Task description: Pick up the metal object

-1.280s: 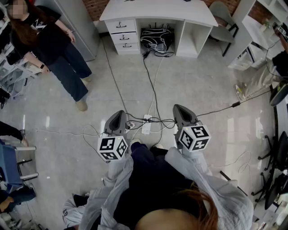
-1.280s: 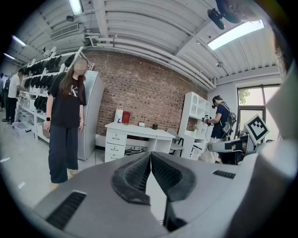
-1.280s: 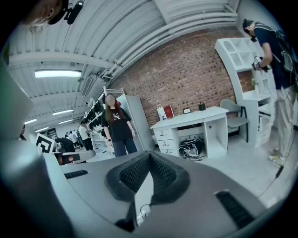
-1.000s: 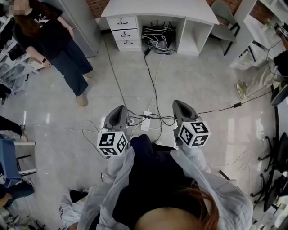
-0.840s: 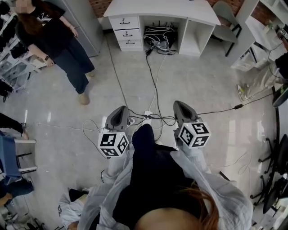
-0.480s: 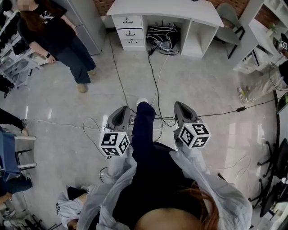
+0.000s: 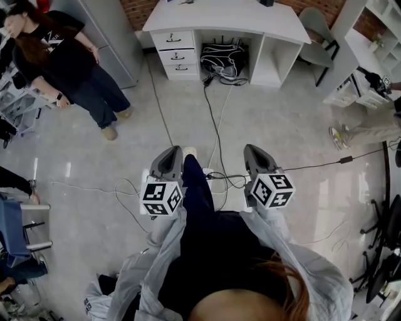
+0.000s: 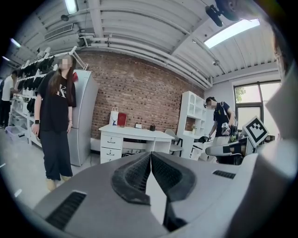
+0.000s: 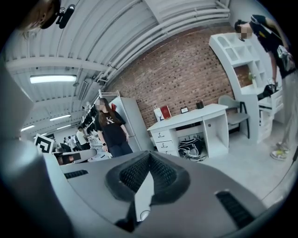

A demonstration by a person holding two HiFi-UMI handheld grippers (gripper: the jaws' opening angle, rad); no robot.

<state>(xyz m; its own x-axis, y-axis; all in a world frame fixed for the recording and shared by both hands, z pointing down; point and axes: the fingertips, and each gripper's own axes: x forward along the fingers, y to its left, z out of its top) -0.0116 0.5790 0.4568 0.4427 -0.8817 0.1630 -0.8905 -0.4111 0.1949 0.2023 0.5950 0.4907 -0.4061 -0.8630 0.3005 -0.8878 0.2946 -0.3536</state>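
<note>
No metal object can be made out in any view. In the head view my left gripper point(image 7: 170, 154) and right gripper point(image 7: 254, 151) are held side by side at waist height over the floor, pointing toward a white desk point(image 7: 225, 15). The left gripper point(image 8: 150, 153) has its pads touching at the tips with nothing between them. The right gripper point(image 9: 149, 154) is shut the same way and also holds nothing. The wearer's dark trouser leg point(image 7: 195, 182) reaches forward between the two grippers.
Cables point(image 7: 216, 125) run across the grey floor from a black bag point(image 7: 222, 56) under the desk. A person in black point(image 7: 69, 63) stands at the left by a grey cabinet point(image 7: 116, 37). A chair point(image 7: 313, 31) and white shelves point(image 7: 363, 50) stand at the right, and another person point(image 8: 218, 118) is there.
The wearer has stepped forward: a leg swung out between the grippers, and the floor cables and power strip slid back under the body. Both grippers stayed shut and level.
</note>
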